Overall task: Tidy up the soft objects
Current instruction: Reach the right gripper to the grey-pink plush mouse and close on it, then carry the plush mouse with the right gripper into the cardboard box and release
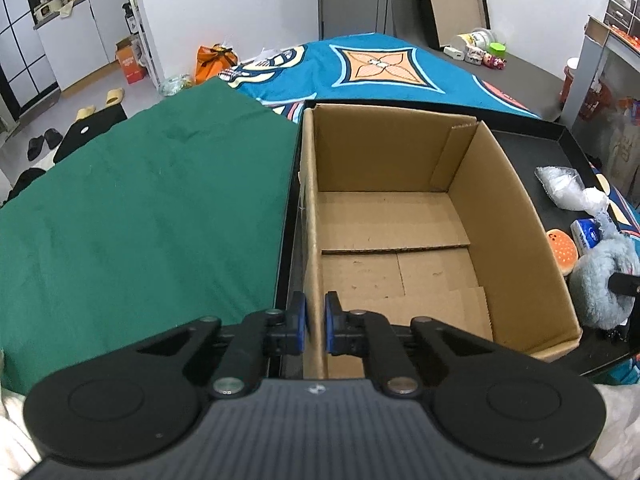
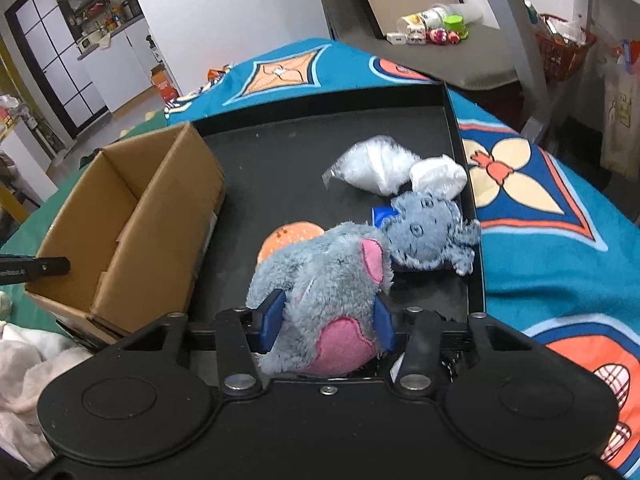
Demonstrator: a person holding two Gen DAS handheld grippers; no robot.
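Currently, scene: a black tray [image 2: 452, 120] lies on a patterned blue blanket [image 2: 540, 240], with an open cardboard box [image 1: 516, 240] standing in the tray's left part.
Left gripper [image 1: 315, 322]: its blue pads are clamped on the box's left wall near the front corner, one pad outside and one inside.
Right gripper [image 2: 326, 320]: its blue pads press into both sides of a grey plush toy [image 2: 320, 280] with pink patches; the fur bulges around the fingers, so the toy is grasped.
Grey plush toy: on the tray to the right of the box, outside it, close to the tray's near edge.
Second grey plush [image 2: 432, 236]: lies just behind the gripped toy, touching it, near the tray's right rim.
Orange round cushion [image 2: 292, 236]: partly hidden behind the gripped toy, between it and the box.
White plastic bags [image 2: 376, 168]: two crumpled pieces, farther back on the tray, the right one touching the second plush.
Blue packet [image 1: 586, 236]: partly covered by the second plush.
Box interior: bare cardboard flaps on the bottom.
Green cloth [image 1: 152, 208]: spread flat to the left of the tray.
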